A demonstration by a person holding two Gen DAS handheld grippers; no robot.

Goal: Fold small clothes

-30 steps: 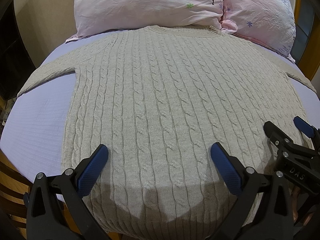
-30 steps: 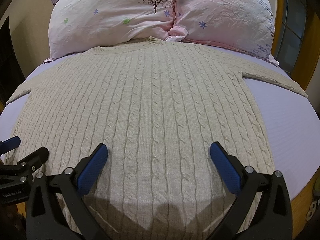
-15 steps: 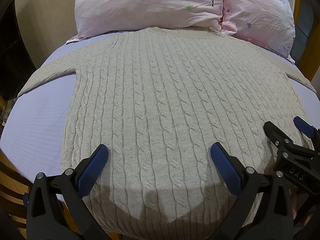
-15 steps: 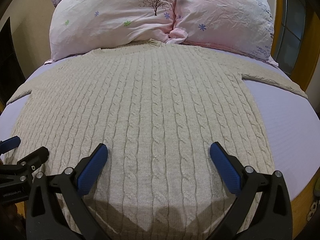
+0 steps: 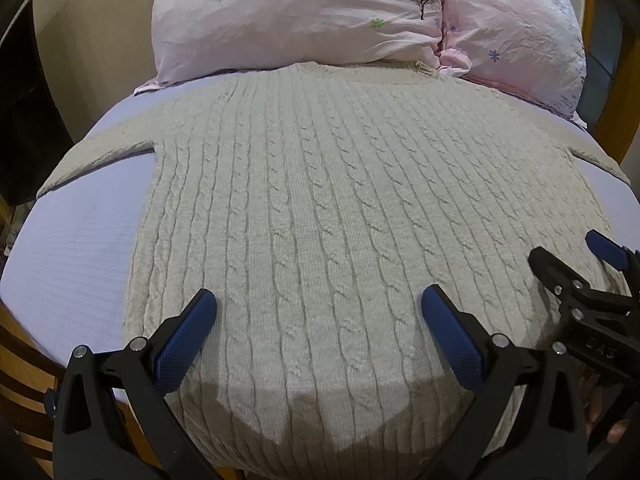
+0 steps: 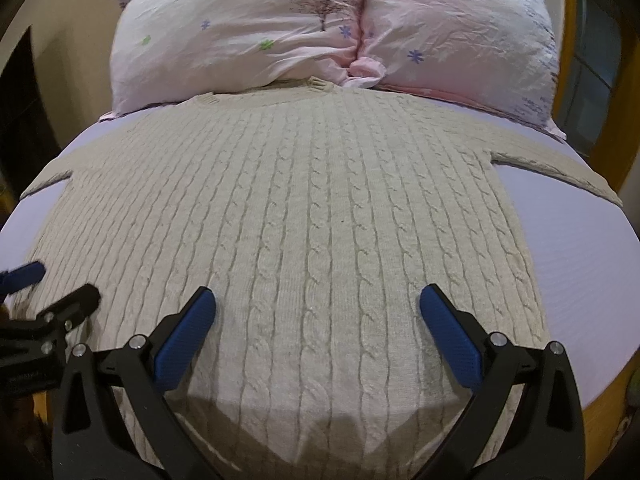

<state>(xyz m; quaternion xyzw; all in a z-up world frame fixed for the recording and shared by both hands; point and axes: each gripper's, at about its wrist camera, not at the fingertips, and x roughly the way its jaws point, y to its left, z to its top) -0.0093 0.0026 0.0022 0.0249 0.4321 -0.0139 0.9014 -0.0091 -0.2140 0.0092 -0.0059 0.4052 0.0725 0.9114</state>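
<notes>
Both sets of tongs, left tongs (image 5: 318,330) and right tongs (image 6: 317,328), hang spread apart with nothing in them over the hem of the cable-knit sweater (image 5: 340,208) lying flat on the bed (image 5: 76,248) (collar at the pillows (image 6: 320,28)), so best to pinch each bottom corner squarely before lifting

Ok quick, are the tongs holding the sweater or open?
Left tongs: open, holding nothing, above the sweater.
Right tongs: open, holding nothing.

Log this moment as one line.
sweater: flat on bed, unfolded | left gripper: open above hem | right gripper: open above hem
</notes>
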